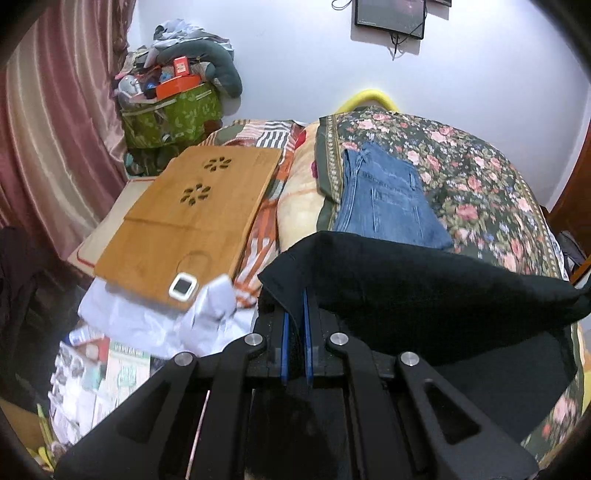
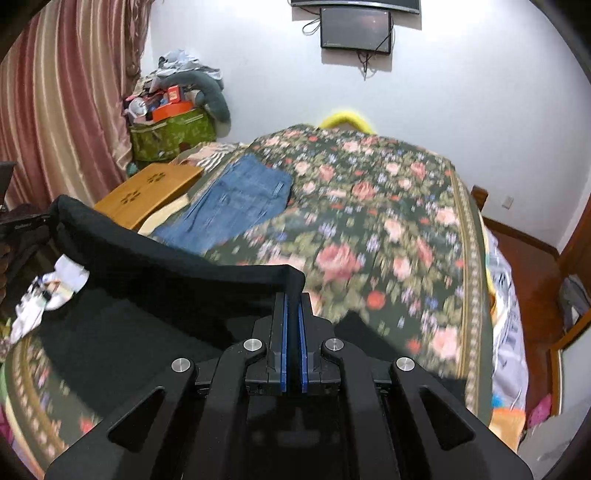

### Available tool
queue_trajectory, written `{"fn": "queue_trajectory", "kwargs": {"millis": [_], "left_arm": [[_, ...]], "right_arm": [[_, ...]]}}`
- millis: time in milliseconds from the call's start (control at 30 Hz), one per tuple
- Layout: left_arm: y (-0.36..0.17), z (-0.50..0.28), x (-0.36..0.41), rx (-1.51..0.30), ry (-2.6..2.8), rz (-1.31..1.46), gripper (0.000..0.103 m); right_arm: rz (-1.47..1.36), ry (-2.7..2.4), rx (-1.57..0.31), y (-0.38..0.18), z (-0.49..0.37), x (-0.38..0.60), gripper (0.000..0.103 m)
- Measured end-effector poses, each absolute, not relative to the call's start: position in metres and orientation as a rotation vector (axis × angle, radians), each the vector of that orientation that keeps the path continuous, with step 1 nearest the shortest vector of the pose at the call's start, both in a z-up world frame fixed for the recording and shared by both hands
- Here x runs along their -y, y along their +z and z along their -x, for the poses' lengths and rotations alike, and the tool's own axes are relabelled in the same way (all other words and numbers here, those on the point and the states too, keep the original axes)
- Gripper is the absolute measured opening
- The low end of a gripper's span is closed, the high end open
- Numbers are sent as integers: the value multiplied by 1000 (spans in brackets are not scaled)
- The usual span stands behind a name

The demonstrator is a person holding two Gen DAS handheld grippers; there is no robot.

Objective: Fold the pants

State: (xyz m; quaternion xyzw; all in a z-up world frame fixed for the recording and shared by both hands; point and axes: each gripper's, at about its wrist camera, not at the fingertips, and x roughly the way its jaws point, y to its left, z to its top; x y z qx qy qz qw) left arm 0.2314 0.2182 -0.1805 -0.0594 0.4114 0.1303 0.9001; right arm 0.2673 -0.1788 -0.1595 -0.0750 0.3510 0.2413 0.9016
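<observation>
Black pants [image 1: 424, 295] hang lifted over the floral bedspread [image 1: 480, 192], stretched between both grippers. My left gripper [image 1: 295, 295] is shut on the pants' left corner, cloth pinched between its blue pads. My right gripper [image 2: 293, 299] is shut on the right corner of the black pants [image 2: 147, 288], whose top edge runs up to the left. A folded pair of blue jeans [image 1: 388, 203] lies flat on the bed beyond the black cloth, and the jeans [image 2: 236, 203] show left of centre in the right wrist view.
A wooden lap tray [image 1: 192, 218] with a small white device [image 1: 183, 286] lies left of the bed on striped bedding. White cloth and papers [image 1: 147, 325] pile below it. A green bag [image 1: 173, 118] stuffed with items stands by the curtain [image 1: 55, 147]. A screen [image 2: 354, 31] hangs on the wall.
</observation>
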Motion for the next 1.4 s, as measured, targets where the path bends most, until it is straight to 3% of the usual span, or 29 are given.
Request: {"fn": "queue_trajectory", "kwargs": {"millis": [200, 533, 867, 1033, 1067, 1133, 1200, 1300, 1400], "left_arm": [[-209, -185, -203, -901, 325, 54, 6], [-258, -149, -216, -1021, 317, 165, 6], [-239, -122, -217, -1009, 366, 129, 10], [-215, -128, -218, -956, 351, 173, 26], [-212, -133, -216, -951, 342, 174, 29], [-206, -146, -210, -938, 323, 165, 46], [-201, -160, -202, -929, 306, 152, 60], [-196, -187, -188, -923, 273, 138, 79], [-195, -215, -178, -931, 246, 132, 87]], "right_arm": [[171, 531, -755, -179, -226, 179, 4], [124, 537, -824, -206, -193, 185, 5], [58, 552, -854, -198, -175, 206, 8], [18, 501, -815, -181, -175, 225, 12], [9, 487, -803, -177, -178, 229, 17], [-3, 461, -785, -171, -185, 236, 30], [-13, 437, -774, -167, -196, 242, 49], [-12, 421, -798, -168, -217, 244, 56], [-4, 427, -832, -175, -242, 241, 59]]}}
